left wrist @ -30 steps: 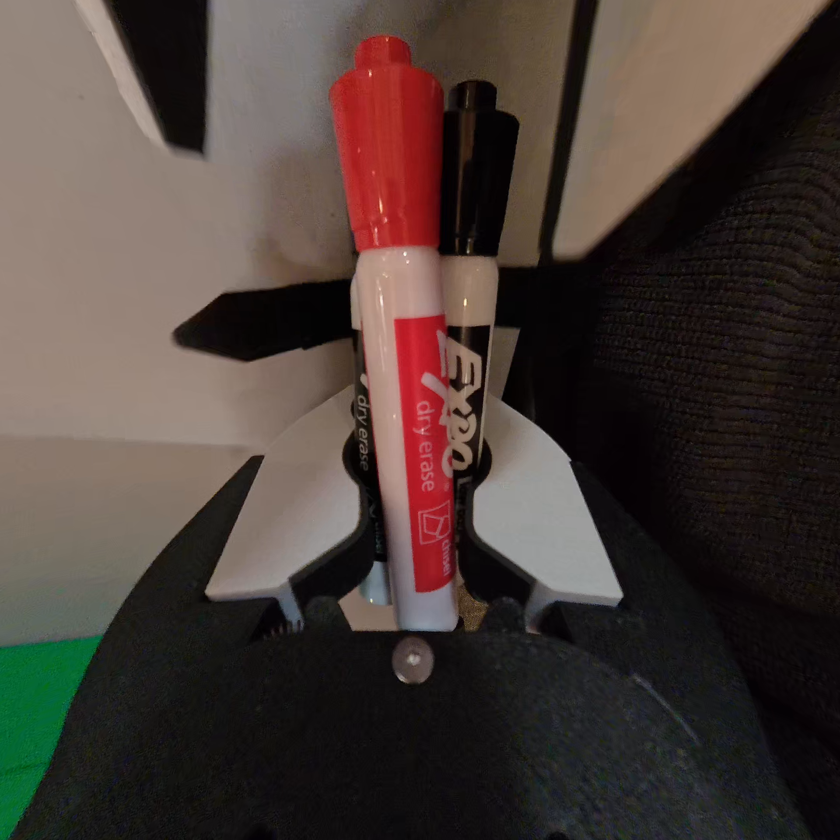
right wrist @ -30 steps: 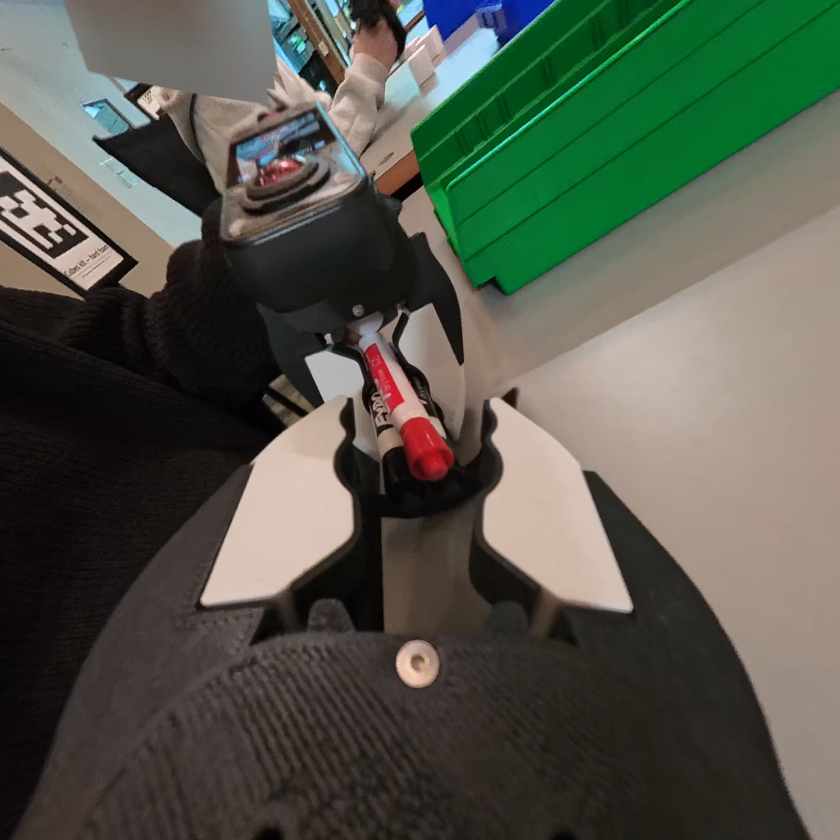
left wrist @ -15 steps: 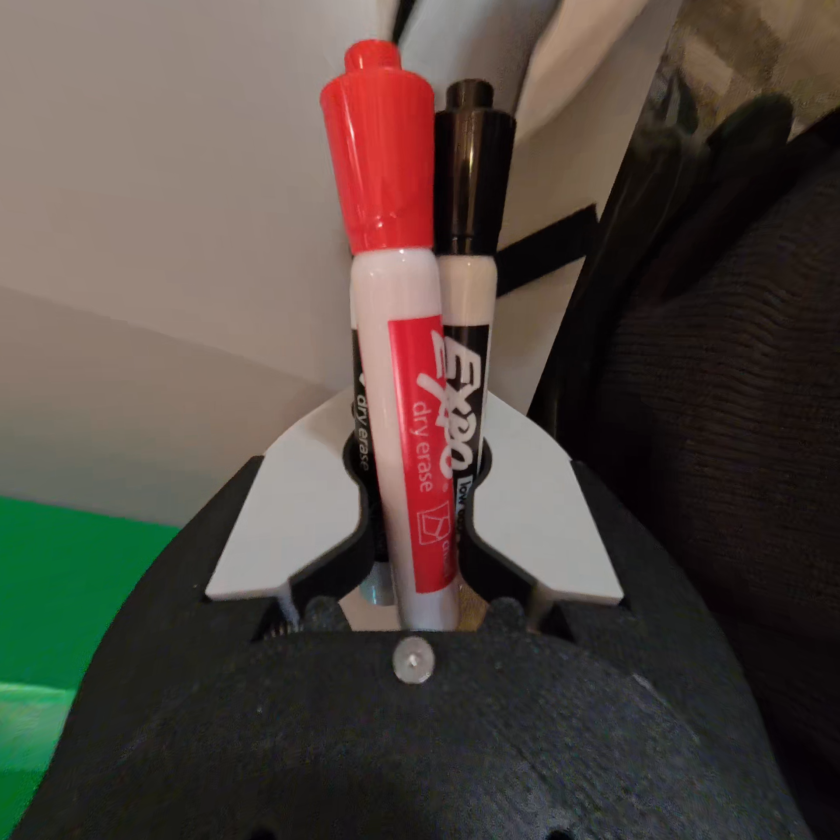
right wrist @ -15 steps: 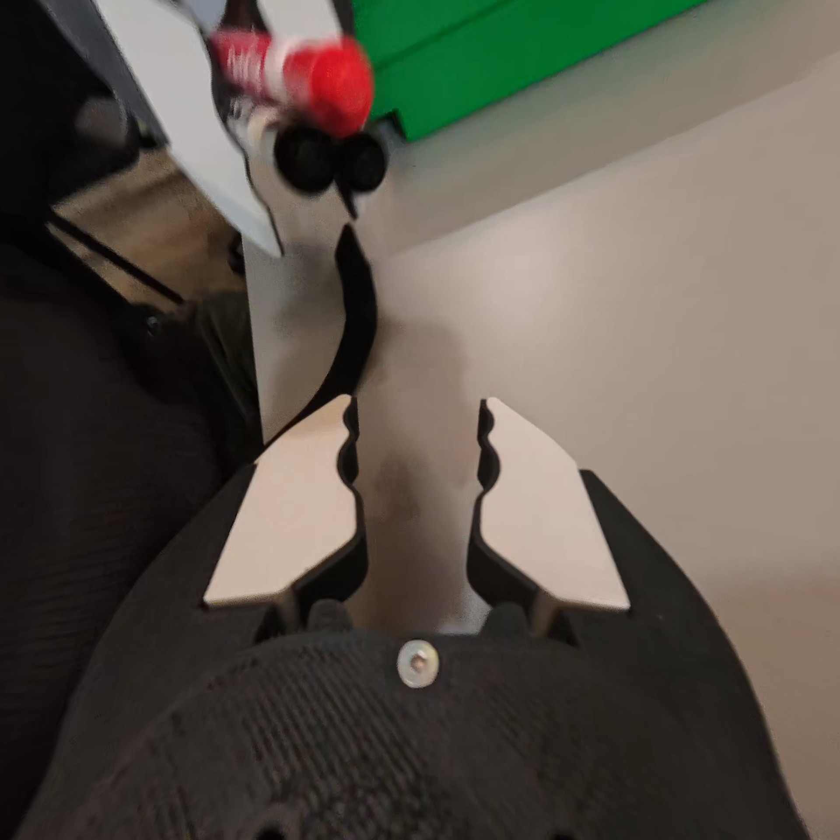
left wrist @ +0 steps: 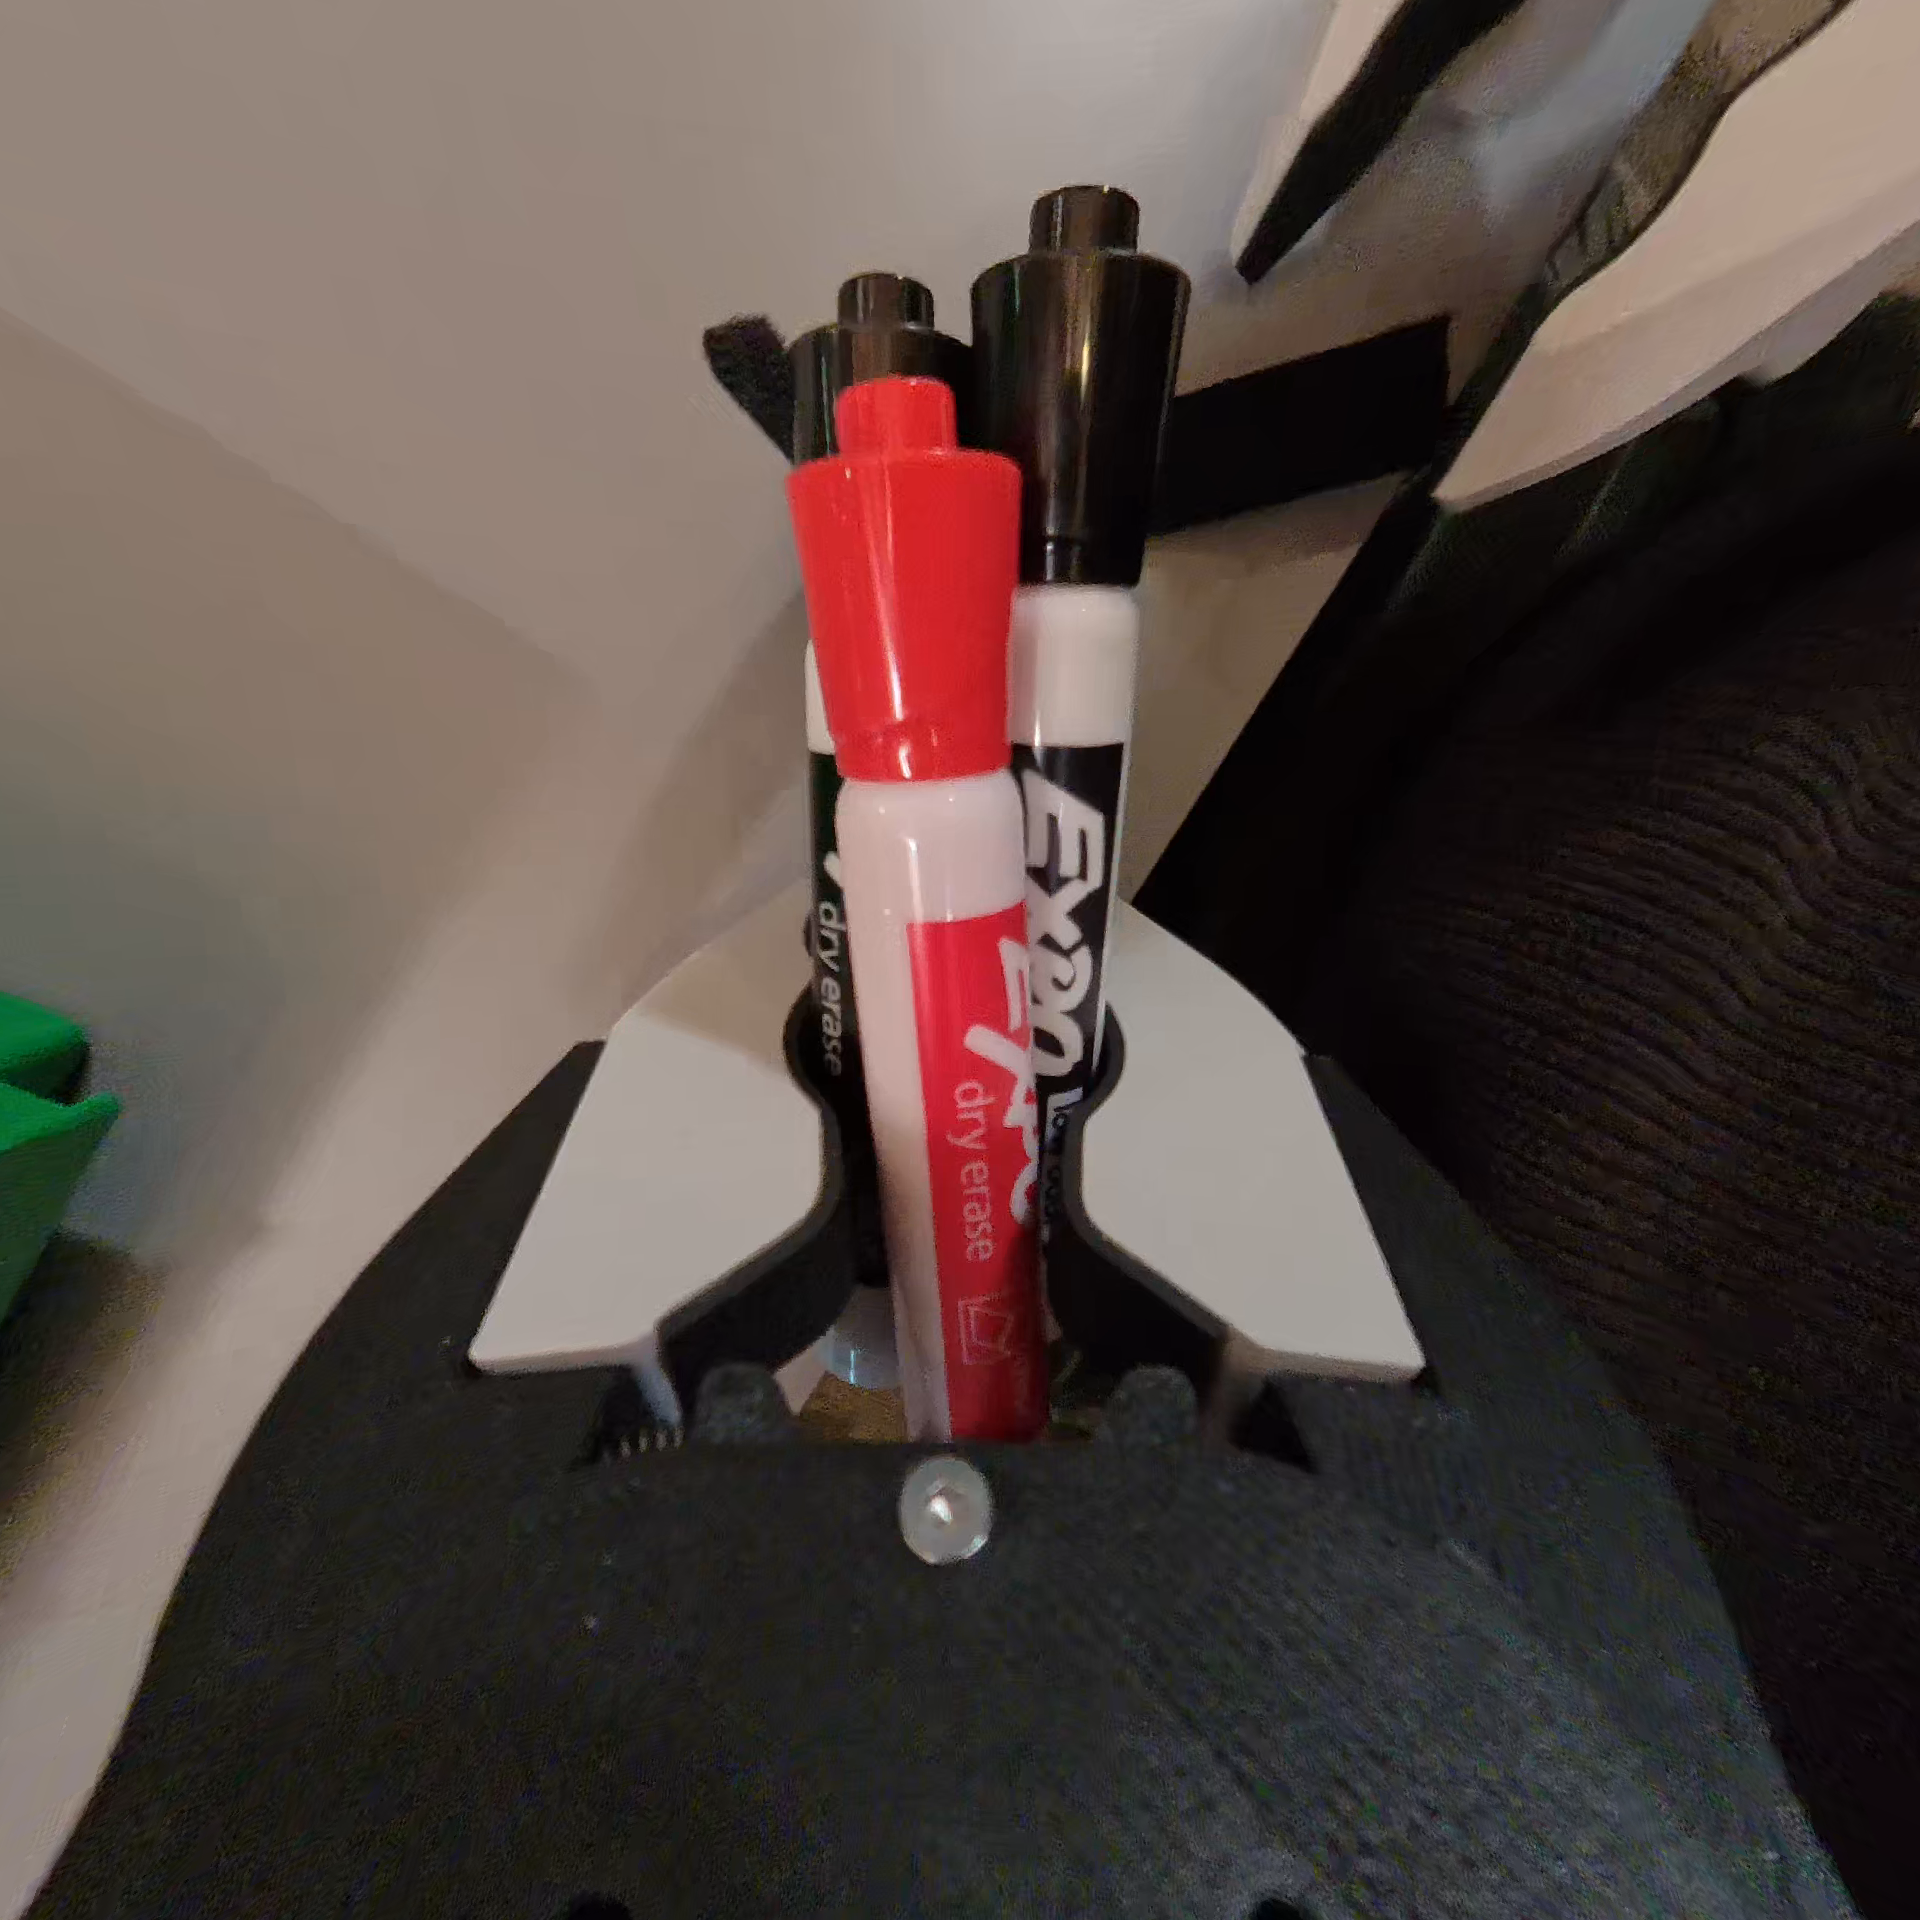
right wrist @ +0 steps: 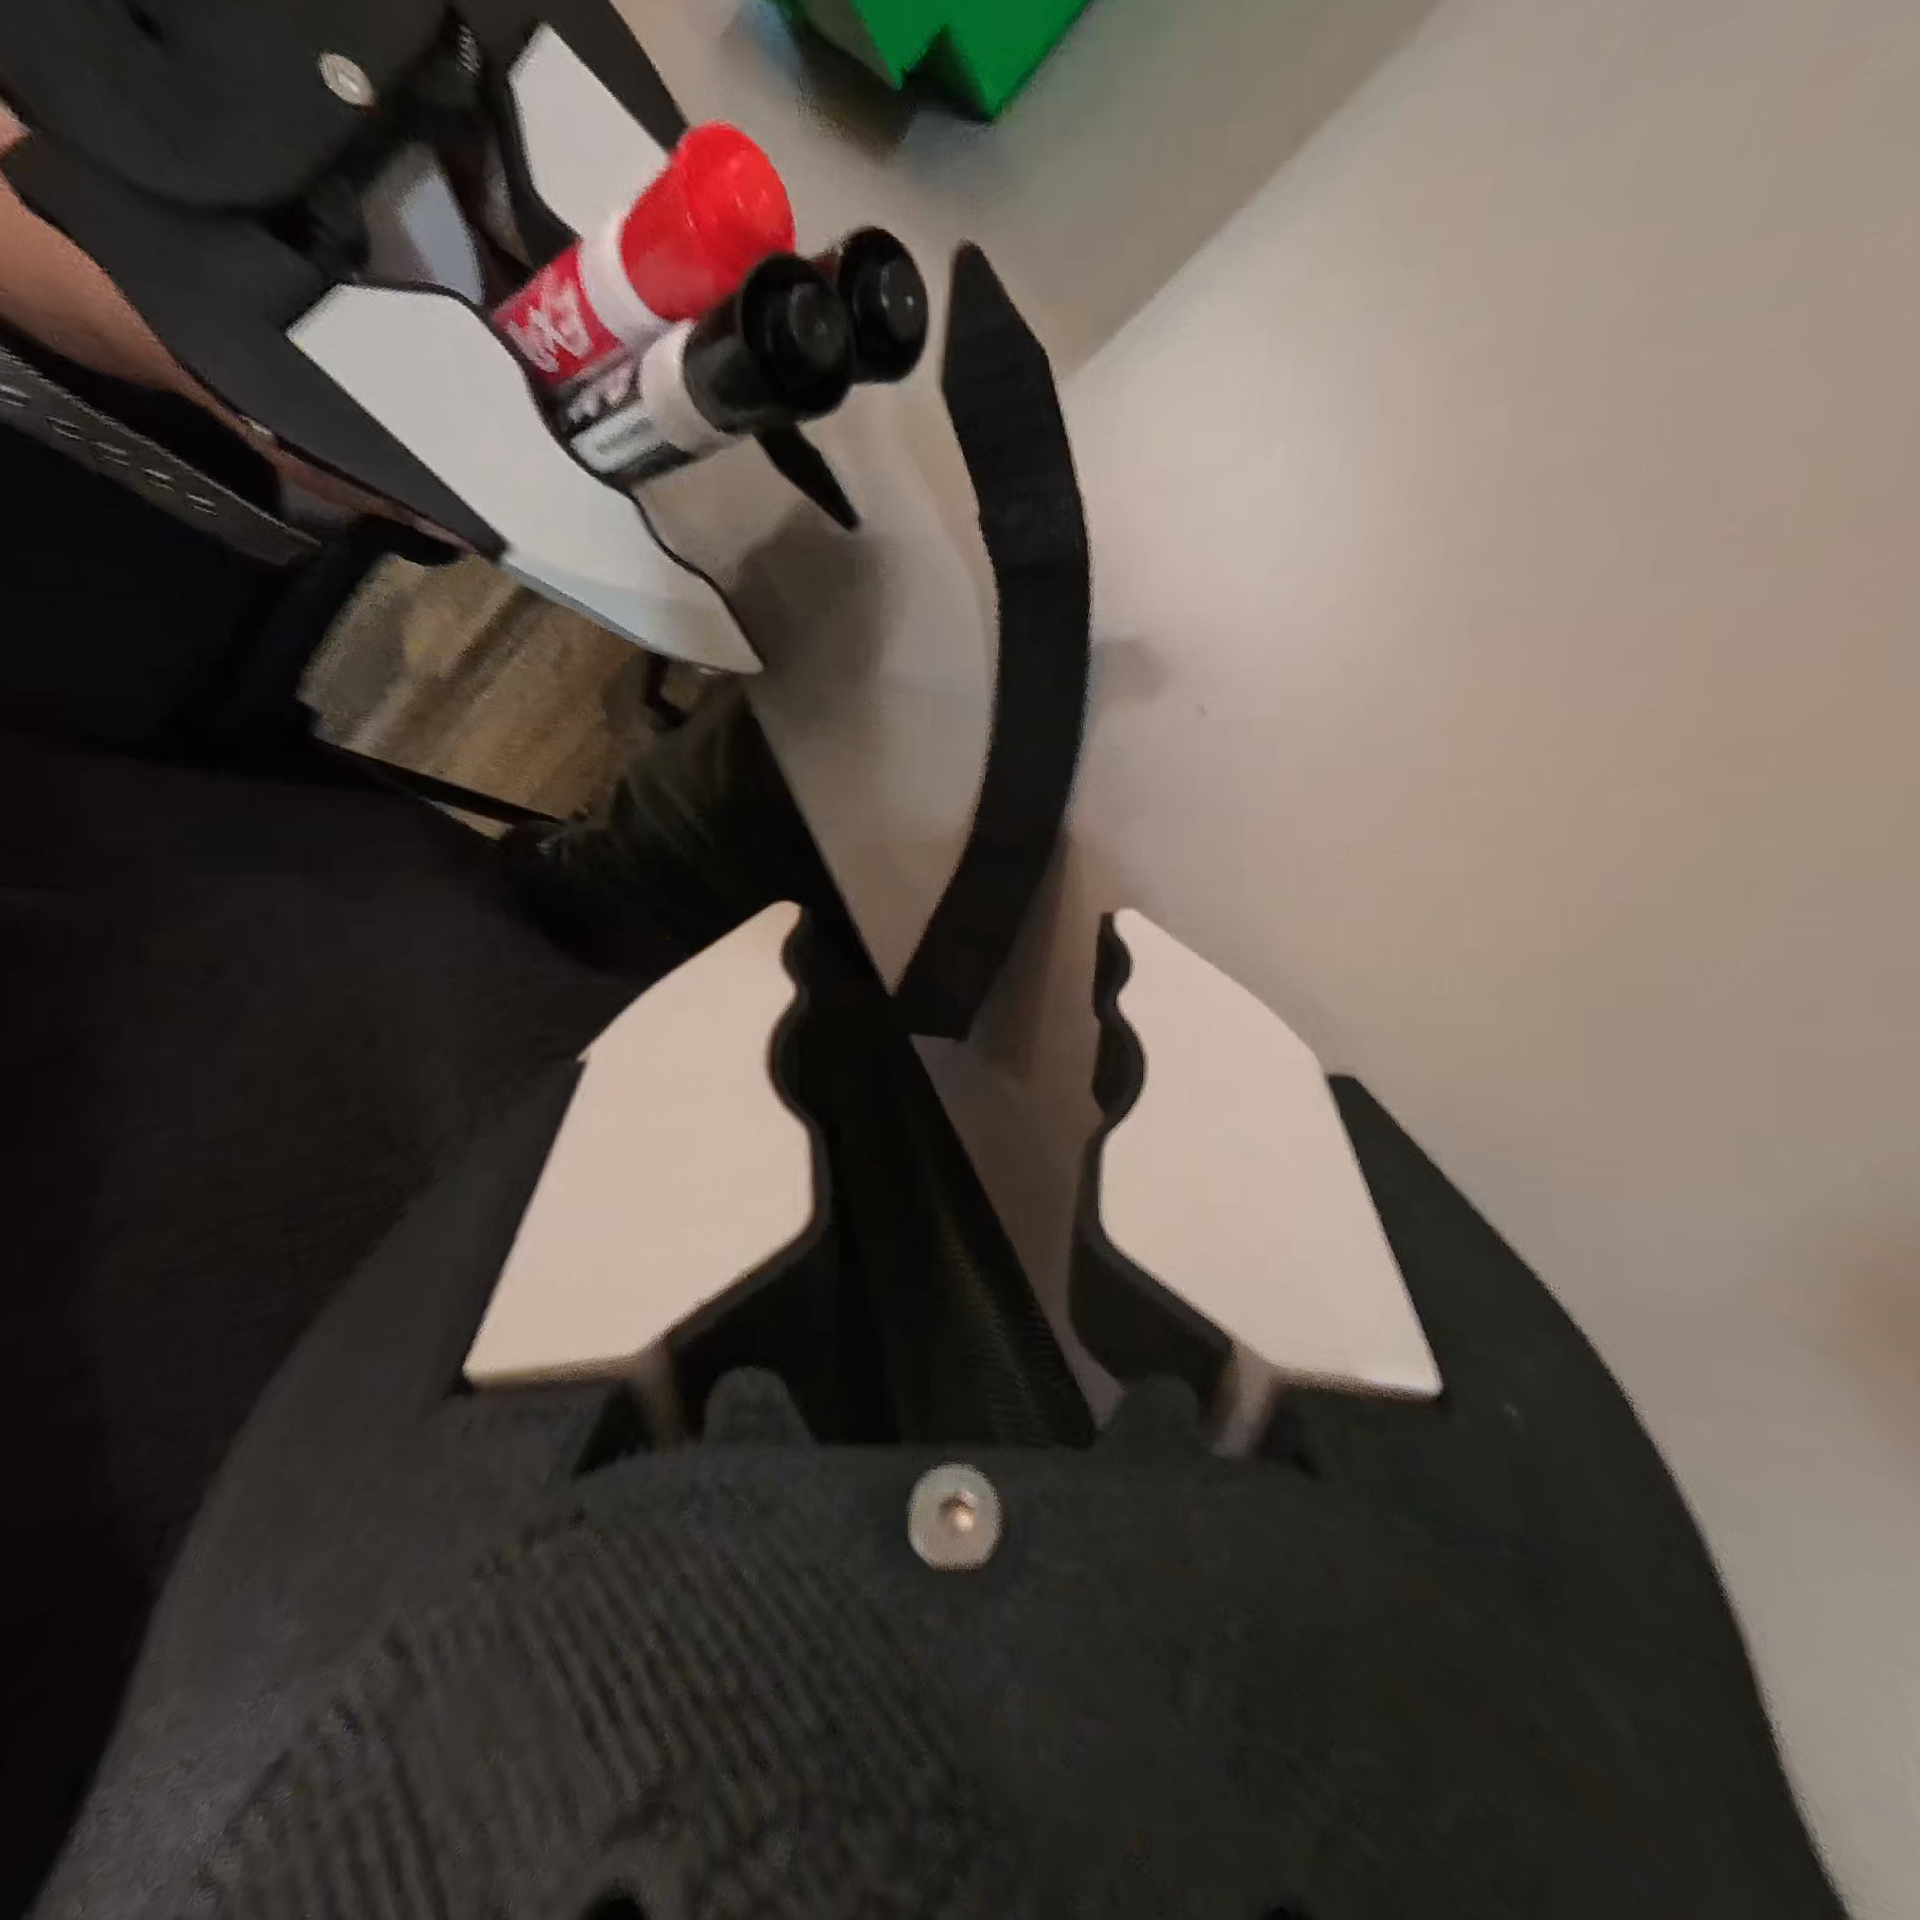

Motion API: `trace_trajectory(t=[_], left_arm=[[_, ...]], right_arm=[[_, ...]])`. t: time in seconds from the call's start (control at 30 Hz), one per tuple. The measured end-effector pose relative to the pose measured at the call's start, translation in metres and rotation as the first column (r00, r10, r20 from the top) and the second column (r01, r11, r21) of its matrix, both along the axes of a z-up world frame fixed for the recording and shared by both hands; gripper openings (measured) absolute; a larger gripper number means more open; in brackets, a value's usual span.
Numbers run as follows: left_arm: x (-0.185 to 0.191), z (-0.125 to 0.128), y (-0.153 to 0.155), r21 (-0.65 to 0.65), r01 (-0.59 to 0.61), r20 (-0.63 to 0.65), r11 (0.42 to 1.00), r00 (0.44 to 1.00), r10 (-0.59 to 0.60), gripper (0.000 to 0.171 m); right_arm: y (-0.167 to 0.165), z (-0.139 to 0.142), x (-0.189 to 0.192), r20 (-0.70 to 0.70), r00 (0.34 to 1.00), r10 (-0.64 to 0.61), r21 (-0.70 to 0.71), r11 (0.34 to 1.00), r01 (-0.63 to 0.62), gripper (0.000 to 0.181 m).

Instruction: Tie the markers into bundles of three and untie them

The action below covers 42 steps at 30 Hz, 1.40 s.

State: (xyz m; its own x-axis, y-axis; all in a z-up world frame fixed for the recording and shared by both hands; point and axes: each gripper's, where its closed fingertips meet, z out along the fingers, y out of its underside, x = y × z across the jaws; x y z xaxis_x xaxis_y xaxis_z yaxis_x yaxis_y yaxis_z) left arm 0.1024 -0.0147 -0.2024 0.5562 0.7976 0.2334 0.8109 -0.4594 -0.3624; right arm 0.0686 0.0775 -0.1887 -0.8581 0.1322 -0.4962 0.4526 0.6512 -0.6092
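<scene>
My left gripper (left wrist: 951,987) is shut on three dry-erase markers held side by side, caps pointing away from it: a red-capped marker (left wrist: 904,644) in front and two black-capped markers (left wrist: 1081,395) behind it. The bundle also shows in the right wrist view (right wrist: 717,312), at the upper left. My right gripper (right wrist: 956,935) is open and empty over the table edge. A curved black strap (right wrist: 1023,623) lies on the pale table (right wrist: 1507,623). Its near end shows between my right fingers; I cannot tell if it touches them. The strap also shows behind the markers (left wrist: 1299,416).
A green bin (right wrist: 935,52) stands at the far side of the table and shows at the left edge of the left wrist view (left wrist: 42,1143). A dark knit sleeve (left wrist: 1662,935) fills the right. Floor shows past the table edge (right wrist: 468,707). About 6 cm separates my right fingertips from the curved black strap (right wrist: 1023,623).
The right gripper has drawn back from the marker bundle and swung over the black strap. The left gripper has turned, and the red marker now sits lower than the black caps.
</scene>
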Motion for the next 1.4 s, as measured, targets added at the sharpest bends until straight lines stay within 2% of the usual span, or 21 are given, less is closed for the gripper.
trace_trajectory(t=[0.03, 0.17, 0.3, 0.47, 0.57, 0.63, 0.73, 0.83, 0.97, 1.07, 1.13, 1.23, 1.33, 1.4], left_arm=[[0.002, -0.003, 0.0, 0.009, -0.019, 0.035, 1.0, 0.999, 0.019, 0.044], [-0.008, 0.001, -0.003, 0.014, -0.074, 0.028, 0.997, 0.997, 0.073, 0.043], [-0.014, 0.008, -0.01, -0.034, -0.041, 0.012, 0.999, 0.999, 0.041, 0.043], [-0.037, 0.009, -0.015, -0.117, 0.049, 0.025, 0.992, 0.999, -0.046, 0.044], [-0.058, 0.01, -0.01, -0.136, 0.04, 0.037, 0.99, 0.999, -0.035, 0.044], [-0.066, 0.006, -0.007, -0.175, 0.029, 0.051, 0.984, 0.998, -0.02, 0.044], [-0.065, 0.001, 0.006, -0.194, 0.025, 0.064, 0.981, 0.998, -0.013, 0.044], [-0.054, -0.002, 0.027, -0.13, 0.04, 0.076, 0.991, 0.997, -0.03, 0.044], [-0.042, -0.003, 0.032, -0.163, 0.107, 0.092, 0.981, 0.991, -0.093, 0.044], [-0.044, 0.001, 0.035, -0.144, 0.145, 0.075, 0.979, 0.988, -0.135, 0.044], [-0.044, 0.001, 0.039, -0.134, 0.233, 0.058, 0.963, 0.972, -0.227, 0.044], [-0.038, -0.004, 0.048, -0.142, 0.38, 0.041, 0.914, 0.925, -0.378, 0.043], [-0.031, -0.008, 0.058, -0.178, 0.478, 0.019, 0.86, 0.875, -0.483, 0.044], [-0.022, -0.007, 0.065, -0.169, 0.512, 0.048, 0.842, 0.858, -0.512, 0.044]], right_arm=[[0.0, -0.006, -0.004, -0.034, 0.999, -0.012, 0.034, 0.999, 0.013, 0.049], [-0.004, -0.014, -0.002, -0.063, 0.998, 0.028, 0.064, 0.998, -0.024, 0.01], [-0.001, -0.011, -0.008, -0.086, 0.995, 0.047, 0.048, 0.998, -0.043, 0.003], [0.02, 0.011, -0.055, -0.193, 0.976, -0.104, -0.009, 0.994, 0.105, 0.002], [0.045, 0.025, -0.093, -0.341, 0.91, -0.234, -0.041, 0.971, 0.234, 0.002], [0.062, 0.032, -0.116, -0.493, 0.822, -0.285, -0.031, 0.95, 0.311, 0.001], [0.08, 0.022, -0.13, -0.662, 0.704, -0.257, 0.063, 0.917, 0.394, 0.002], [0.082, 0.013, -0.12, -0.712, 0.661, -0.238, 0.104, 0.895, 0.434, 0.003], [0.061, 0.036, -0.089, -0.611, 0.715, -0.34, -0.075, 0.924, 0.375, 0.037], [0.054, 0.065, -0.074, -0.537, 0.744, -0.398, -0.26, 0.917, 0.303, 0.04], [0.051, 0.081, -0.066, -0.518, 0.755, -0.403, -0.358, 0.903, 0.237, 0.038], [0.044, 0.091, -0.054, -0.463, 0.807, -0.367, -0.445, 0.883, 0.146, 0.037], [0.038, 0.083, -0.035, -0.35, 0.903, -0.249, -0.445, 0.892, 0.074, 0.038], [0.036, 0.076, -0.027, -0.314, 0.929, -0.195, -0.427, 0.903, 0.045, 0.038]])
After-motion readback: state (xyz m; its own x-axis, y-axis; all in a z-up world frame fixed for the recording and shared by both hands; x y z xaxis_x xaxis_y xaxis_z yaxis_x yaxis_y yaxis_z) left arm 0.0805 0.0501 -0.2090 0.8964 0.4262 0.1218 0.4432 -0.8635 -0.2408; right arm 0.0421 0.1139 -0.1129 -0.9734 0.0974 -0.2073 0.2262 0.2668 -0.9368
